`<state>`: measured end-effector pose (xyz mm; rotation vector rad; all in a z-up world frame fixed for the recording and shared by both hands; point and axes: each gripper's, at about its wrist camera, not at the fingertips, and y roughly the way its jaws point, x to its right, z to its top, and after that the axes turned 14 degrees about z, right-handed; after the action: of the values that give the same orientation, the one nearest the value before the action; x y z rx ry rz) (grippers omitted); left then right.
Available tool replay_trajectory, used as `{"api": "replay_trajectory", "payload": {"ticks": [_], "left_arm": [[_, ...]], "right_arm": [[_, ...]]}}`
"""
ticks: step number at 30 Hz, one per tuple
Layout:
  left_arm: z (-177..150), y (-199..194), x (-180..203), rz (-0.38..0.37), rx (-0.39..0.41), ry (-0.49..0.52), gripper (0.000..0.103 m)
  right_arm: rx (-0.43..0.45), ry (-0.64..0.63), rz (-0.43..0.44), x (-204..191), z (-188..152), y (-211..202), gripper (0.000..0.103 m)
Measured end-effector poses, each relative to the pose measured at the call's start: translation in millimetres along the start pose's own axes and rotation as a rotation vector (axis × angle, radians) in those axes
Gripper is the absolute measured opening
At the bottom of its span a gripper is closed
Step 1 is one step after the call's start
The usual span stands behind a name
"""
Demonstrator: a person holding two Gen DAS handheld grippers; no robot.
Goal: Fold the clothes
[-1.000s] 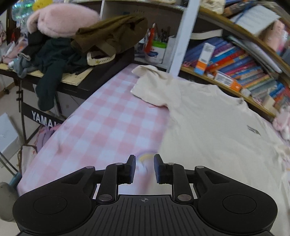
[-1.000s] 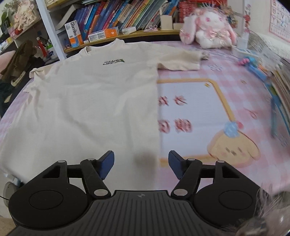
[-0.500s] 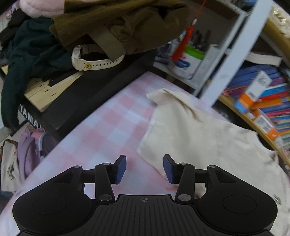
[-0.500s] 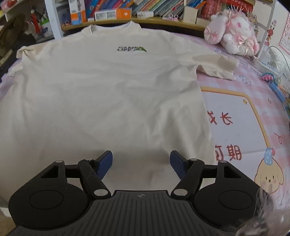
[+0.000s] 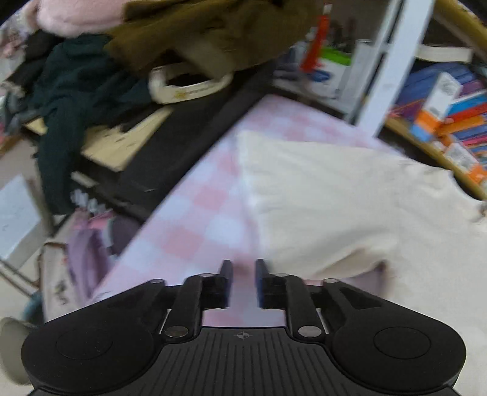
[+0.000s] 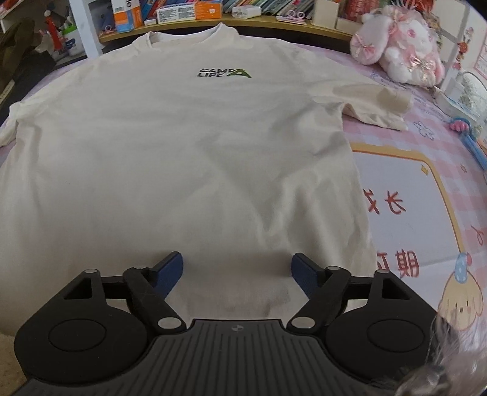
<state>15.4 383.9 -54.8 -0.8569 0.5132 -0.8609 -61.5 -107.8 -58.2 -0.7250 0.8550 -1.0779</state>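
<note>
Closest to us in the right wrist view, the right gripper (image 6: 237, 269) has its fingers spread wide apart. They hold nothing and sit just above the bottom edge of the cream T-shirt (image 6: 188, 158).

In the left wrist view, the left gripper (image 5: 242, 272) has its fingers close together with a thin gap between them. Nothing is in the gap. They sit over the pink checked cloth (image 5: 194, 219) that covers the counter, just beside the shirt's left sleeve (image 5: 304, 195). This view is blurry.

The shirt lies flat and spread out, front side up, with both sleeves out to the sides. No fold shows yet, so I think the folding has not really begun. All the folds are left to do.

Farther up, the chest print (image 6: 223, 73) reads "CAMP LIFE". Beyond the collar are a bookshelf (image 6: 194, 9) and a pink plush bunny (image 6: 395, 58). The red writing on the mat (image 6: 404, 195) is not in English.
</note>
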Motion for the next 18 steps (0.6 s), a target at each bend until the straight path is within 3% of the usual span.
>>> {"api": "replay_trajectory", "payload": {"ticks": [3,5,8,11,14,18], "left_arm": [[3.2,-15.0,-4.4,-0.082,0.086,-0.072,0.024],[4.0,-24.9,4.5,-0.177,0.134,-0.064,0.024],[2.2,-33.9,30.5,-0.293,0.144,-0.022,0.024],[-7.7,-37.6,66.2,-0.365,0.112,0.073,0.025],[-22.3,-40.9,99.4,-0.411,0.075,0.187,0.034],[-54.2,-59.5,126.4,-0.444,0.062,0.316,0.048]], "right_arm": [[-0.009,-0.007,0.005,1.4,2.5,2.0,0.082],[-0.011,-0.01,0.008,2.1,3.0,2.6,0.083],[-0.009,-0.008,0.006,2.5,2.7,2.9,0.083],[-0.011,0.001,0.004,1.8,3.4,2.4,0.083],[0.006,0.036,0.005,4.7,5.5,-2.6,0.081],[0.1,0.145,0.028,29.6,11.7,-20.6,0.081]]}}
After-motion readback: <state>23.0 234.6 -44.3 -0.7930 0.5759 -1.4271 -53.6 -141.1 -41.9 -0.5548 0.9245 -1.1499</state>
